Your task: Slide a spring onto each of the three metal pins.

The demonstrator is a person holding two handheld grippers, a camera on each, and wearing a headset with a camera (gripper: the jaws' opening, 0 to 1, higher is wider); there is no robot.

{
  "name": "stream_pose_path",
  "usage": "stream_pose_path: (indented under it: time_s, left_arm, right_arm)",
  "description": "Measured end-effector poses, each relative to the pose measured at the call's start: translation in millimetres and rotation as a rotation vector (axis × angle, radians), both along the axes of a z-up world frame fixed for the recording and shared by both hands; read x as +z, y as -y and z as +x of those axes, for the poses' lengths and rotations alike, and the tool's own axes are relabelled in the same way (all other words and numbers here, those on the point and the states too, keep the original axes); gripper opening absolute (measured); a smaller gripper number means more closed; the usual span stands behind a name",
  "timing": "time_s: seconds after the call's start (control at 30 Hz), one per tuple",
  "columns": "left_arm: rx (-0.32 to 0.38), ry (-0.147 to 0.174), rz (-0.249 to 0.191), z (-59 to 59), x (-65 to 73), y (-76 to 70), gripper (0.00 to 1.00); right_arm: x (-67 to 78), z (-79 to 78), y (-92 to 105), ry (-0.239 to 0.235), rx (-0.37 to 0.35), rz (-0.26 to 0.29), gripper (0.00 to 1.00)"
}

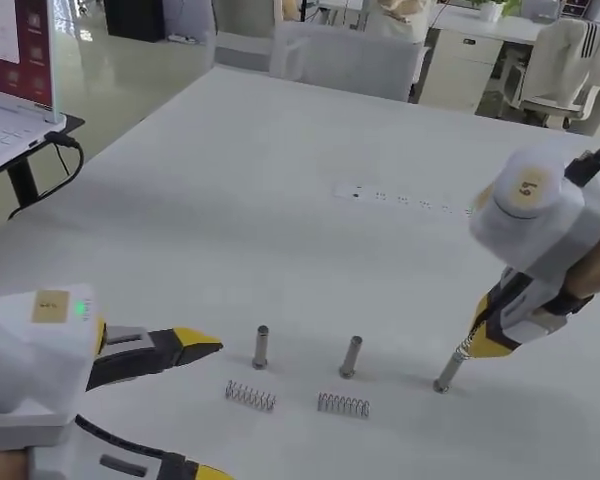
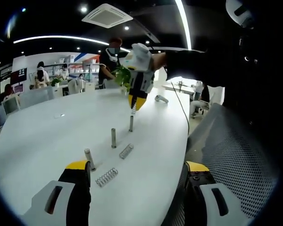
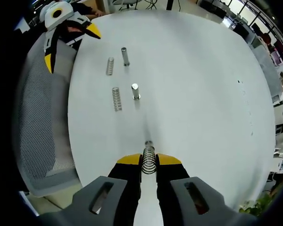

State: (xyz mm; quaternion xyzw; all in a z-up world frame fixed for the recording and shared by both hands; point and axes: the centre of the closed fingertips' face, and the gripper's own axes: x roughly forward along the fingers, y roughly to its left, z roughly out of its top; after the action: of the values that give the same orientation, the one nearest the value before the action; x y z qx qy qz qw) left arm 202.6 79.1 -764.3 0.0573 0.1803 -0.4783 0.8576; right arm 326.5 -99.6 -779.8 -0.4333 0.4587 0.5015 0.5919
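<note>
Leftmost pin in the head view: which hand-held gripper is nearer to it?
Left. The left hand-held gripper is open right beside the leftmost pin; the right hand-held gripper holds a spring at the rightmost pin.

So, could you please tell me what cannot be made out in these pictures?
- Head view: the right gripper covers the spring's top, so whether it is on the pin is unclear.
- Right gripper view: the spring hides most of that pin.
- Head view: the laptop is cut by the left edge, its screen text too small.
</note>
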Motion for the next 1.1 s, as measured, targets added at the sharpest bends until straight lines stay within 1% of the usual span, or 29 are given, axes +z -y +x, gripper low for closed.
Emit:
stream_pose_path:
  time_s: [0.27, 0.6, 0.9, 1.1]
  left_arm:
    - [0.001, 0.000, -0.004, 0.3, 0.8, 0.2, 0.77]
    - [0.003, 0.002, -0.011, 0.9, 2.3, -0.4, 0.76]
    - [0.001, -0.001, -0.012, 0.5, 2.4, -0.1, 0.76]
    - [-0.001, -0.003, -0.010, 0.3, 2.3, 0.2, 0.75]
  right_arm:
    - [-4.0, 1.3, -0.9, -0.008, 0.003, -0.013, 0.09]
    - [-10.9, 1.6, -1.6, -0.031, 0.002, -0.027, 0.09]
    - [-22.6, 4.0, -0.2, -0.050, 0.000, -0.045, 0.09]
    - [-32.9, 5.9, -0.8, -0.063, -0.001, -0.061, 0.09]
